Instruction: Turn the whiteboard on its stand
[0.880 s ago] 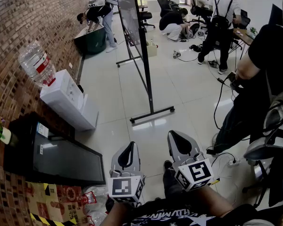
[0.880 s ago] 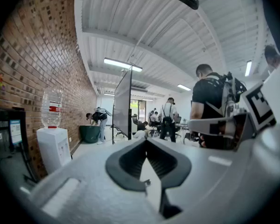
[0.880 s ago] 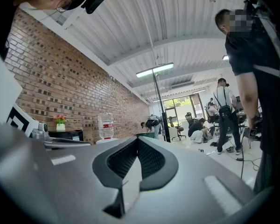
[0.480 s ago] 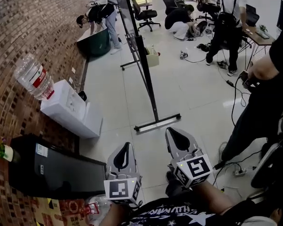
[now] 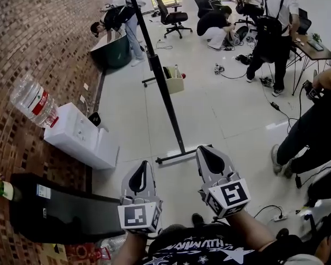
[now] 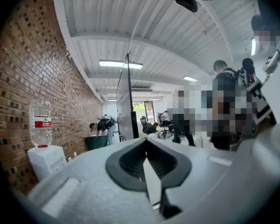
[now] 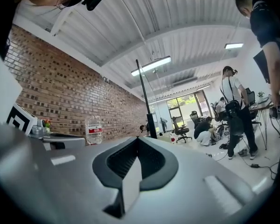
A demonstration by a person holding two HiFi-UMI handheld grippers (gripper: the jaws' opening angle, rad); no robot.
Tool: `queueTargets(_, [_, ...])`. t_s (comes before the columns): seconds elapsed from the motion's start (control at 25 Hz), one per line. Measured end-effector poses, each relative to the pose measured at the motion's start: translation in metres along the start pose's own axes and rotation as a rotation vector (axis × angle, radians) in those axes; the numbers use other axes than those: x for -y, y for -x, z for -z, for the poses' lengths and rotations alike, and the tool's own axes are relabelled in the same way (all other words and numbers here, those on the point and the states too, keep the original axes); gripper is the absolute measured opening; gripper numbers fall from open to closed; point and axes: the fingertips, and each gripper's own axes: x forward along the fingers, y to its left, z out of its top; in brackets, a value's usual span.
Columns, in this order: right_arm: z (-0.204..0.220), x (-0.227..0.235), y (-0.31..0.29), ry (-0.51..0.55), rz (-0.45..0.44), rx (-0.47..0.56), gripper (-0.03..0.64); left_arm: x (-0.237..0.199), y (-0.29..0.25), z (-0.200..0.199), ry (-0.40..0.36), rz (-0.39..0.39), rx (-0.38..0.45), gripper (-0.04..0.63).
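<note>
The whiteboard (image 5: 160, 87) stands on its black wheeled stand in the middle of the floor, seen almost edge-on in the head view, with its base foot (image 5: 182, 154) just beyond my grippers. My left gripper (image 5: 143, 167) is shut and holds nothing, a little short and left of the foot. My right gripper (image 5: 206, 152) is shut and empty too, its tip close to the foot's right end. In the left gripper view the whiteboard (image 6: 125, 101) rises beyond the left gripper (image 6: 147, 143). The right gripper view has the board's post (image 7: 144, 101) above the right gripper (image 7: 137, 141).
A white water dispenser (image 5: 80, 134) with a bottle (image 5: 33, 101) stands by the brick wall at left, and a black screen (image 5: 55, 208) leans nearer me. A small box (image 5: 175, 80) sits beside the stand. Several people, office chairs (image 5: 171, 15) and floor cables (image 5: 265, 208) fill the right and back.
The whiteboard's base has come nearer to my grippers and the board now looks more edge-on. Both grippers stay shut and keep their place in front of me.
</note>
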Motion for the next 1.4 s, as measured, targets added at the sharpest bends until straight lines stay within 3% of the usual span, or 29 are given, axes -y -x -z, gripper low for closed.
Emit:
queueTargets(0.36, [0.008,0.007,-0.058,-0.006,-0.026,-0.028,0.009,-0.021,-0.042,-0.001,0.013,-0.033,-0.011,0.006])
queueTargets(0.52, [0.010,0.022,-0.087,0.015,0.004,-0.031,0.008,-0.038,-0.077,-0.002,0.028,-0.027,0.000,0.006])
queueTargets(0.8, [-0.004,0.038,-0.153,0.042,0.037,0.031,0.009,-0.066,-0.152,0.001,0.048,0.031,0.019,0.006])
queueTargets(1.2, [0.013,0.051,-0.259,0.093,0.094,-0.031,0.015,-0.110,-0.244,0.012,0.051,0.154,-0.001,0.006])
queueTargets(1.4, [0.027,0.061,-0.293,0.121,0.110,-0.059,0.224,-0.120,-0.275,0.015,0.052,0.192,-0.005,0.006])
